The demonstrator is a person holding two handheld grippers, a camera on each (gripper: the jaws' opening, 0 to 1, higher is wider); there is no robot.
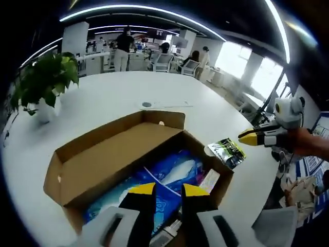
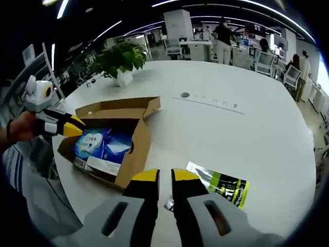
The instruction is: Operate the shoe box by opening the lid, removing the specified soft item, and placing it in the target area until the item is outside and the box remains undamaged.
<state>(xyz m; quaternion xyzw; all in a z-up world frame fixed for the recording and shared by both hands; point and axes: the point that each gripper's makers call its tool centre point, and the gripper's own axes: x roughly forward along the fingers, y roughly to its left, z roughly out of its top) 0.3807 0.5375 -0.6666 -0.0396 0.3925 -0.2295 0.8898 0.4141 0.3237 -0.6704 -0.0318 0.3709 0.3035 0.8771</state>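
Open box on the white table, lid folded back to the far side; inside lies the soft item, a blue tissue pack, not yet removed. My left gripper hovers just over the near edge of the box, its 2 jaws a narrow gap apart and pinching nothing; the pack lies directly ahead of and below these jaws, its long axis running near-left to far-right across them. My right gripper hangs over bare table right of the box, jaws close together and empty, with a green-and-black packet lying just beside them on the table. In the right gripper view the pack sits well apart, to the left. Judgement: the left gripper is the nearer 1 for the lift. A potted plant stands far left.
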